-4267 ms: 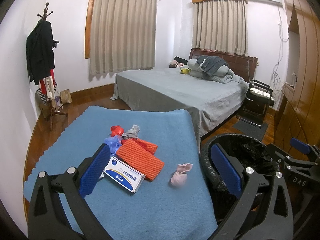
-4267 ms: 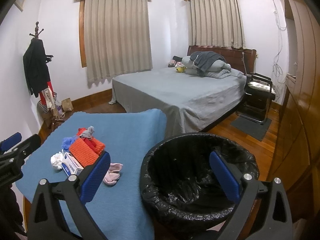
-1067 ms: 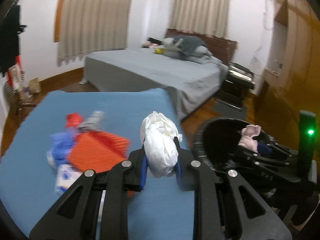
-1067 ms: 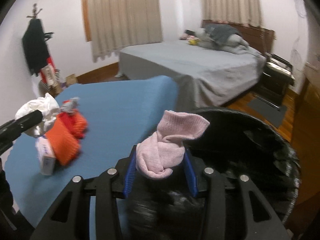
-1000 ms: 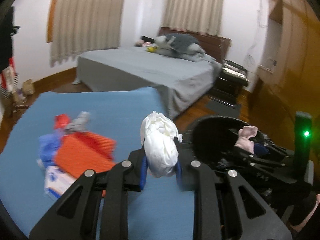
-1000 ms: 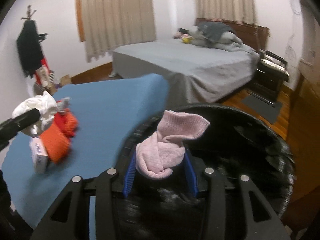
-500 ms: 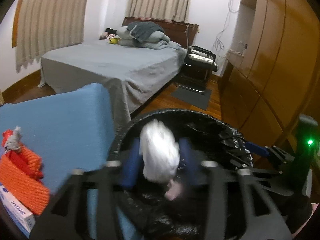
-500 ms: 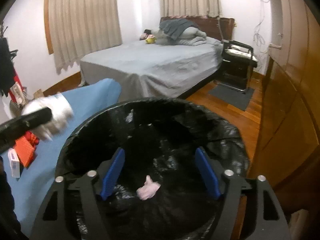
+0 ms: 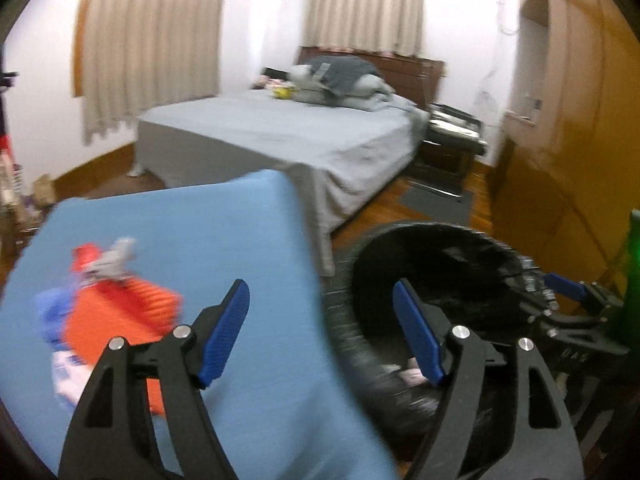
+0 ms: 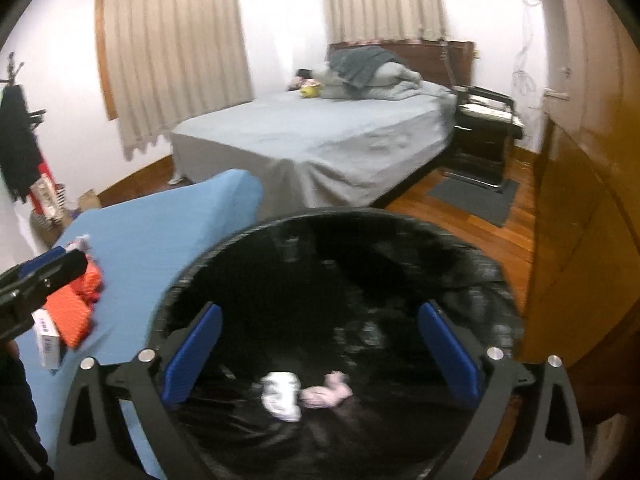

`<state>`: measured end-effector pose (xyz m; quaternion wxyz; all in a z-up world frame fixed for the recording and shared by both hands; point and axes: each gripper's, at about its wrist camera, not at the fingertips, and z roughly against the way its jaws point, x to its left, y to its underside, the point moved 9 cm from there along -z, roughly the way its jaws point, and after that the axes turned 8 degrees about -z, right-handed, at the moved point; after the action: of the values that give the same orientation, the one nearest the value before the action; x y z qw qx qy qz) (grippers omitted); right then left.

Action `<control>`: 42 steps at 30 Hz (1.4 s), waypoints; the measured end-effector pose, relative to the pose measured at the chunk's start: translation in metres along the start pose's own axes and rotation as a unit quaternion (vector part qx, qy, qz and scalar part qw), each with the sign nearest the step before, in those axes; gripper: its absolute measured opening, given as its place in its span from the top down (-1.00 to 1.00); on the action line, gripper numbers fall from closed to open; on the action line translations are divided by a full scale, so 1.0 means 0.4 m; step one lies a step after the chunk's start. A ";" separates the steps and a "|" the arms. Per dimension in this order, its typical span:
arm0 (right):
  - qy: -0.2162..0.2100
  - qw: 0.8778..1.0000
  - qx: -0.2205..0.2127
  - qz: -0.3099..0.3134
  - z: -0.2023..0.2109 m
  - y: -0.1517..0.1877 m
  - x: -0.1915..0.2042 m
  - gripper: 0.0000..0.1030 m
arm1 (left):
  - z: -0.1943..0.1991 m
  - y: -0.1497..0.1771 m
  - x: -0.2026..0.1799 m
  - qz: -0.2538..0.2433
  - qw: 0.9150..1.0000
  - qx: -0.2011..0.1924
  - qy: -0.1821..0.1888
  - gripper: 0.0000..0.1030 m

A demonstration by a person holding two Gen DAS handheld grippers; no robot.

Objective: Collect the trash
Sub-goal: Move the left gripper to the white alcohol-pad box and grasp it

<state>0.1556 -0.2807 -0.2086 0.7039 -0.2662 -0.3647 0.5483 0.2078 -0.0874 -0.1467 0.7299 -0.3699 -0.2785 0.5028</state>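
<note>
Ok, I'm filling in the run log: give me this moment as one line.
left hand-held gripper: open, empty | right hand-held gripper: open over bin | in bin: white wad, pink sock | on blue cloth: orange pile

Left tool (image 9: 322,334): black angular frame showing triangular cut-outs, silver round screw heads sitting at the finger joints, ribbed blue pads (image 9: 226,336) lining both fingers. Right tool (image 10: 320,354): same black frame, silver screws, blue pads (image 10: 192,360); faint "DAS" lettering showing on its side.
</note>
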 end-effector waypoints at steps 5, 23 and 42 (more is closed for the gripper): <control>-0.043 0.999 0.010 0.028 -0.024 0.028 0.149 -0.88 | 0.057 0.067 0.178 0.036 0.995 0.014 -0.090 -0.43; -0.097 0.990 0.043 0.093 -0.065 0.123 0.378 -0.88 | 0.043 0.245 0.366 0.127 0.972 0.097 -0.172 -0.47; -0.094 0.989 0.051 0.097 -0.076 0.141 0.376 -0.88 | 0.032 0.314 0.379 0.153 0.962 0.128 -0.189 -0.65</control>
<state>0.1677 -0.1202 -0.2370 0.6226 -0.2112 -0.3733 0.6546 0.1829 0.0862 -0.2373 0.6200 -0.2100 -0.2848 0.7003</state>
